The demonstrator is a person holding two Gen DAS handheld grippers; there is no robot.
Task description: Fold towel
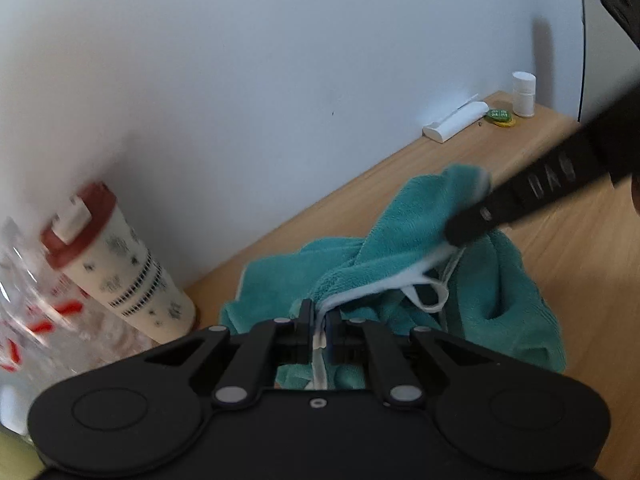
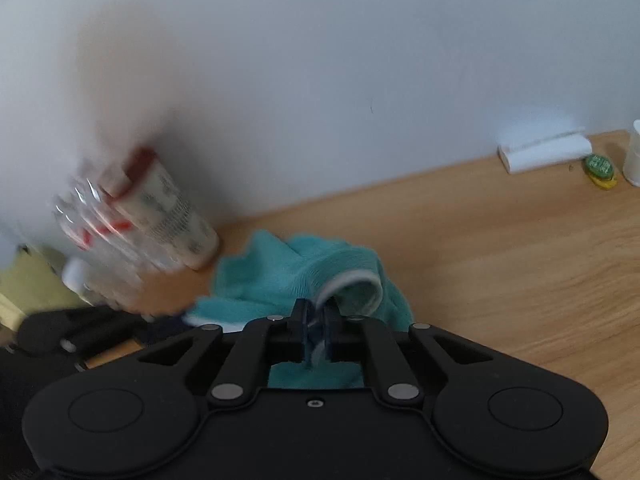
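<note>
The left gripper [image 1: 319, 322] is pinched nearly closed on the white hem of the teal towel [image 1: 400, 268] — the right gripper [image 2: 319, 322] likewise nips that edging. The towel lies bunched on the wooden table [image 2: 500, 248], beside a red-lidded cup [image 1: 120, 268].

soft, even daylight, fairly bright, no harsh glare. faint bright patch on the wall [image 1: 280, 60] above the white case [image 1: 456, 120], tall soft shadow behind the small white bottle [image 1: 523, 94]. heavy motion blur down the left: cup [image 1: 120, 268] and clear bottle [image 1: 28, 280] smeared, worse in the right wrist view. strong fisheye bending, desk [image 2: 500, 248] edge curved, dark corners. teal towel [image 2: 320, 276] slightly soft.
</note>
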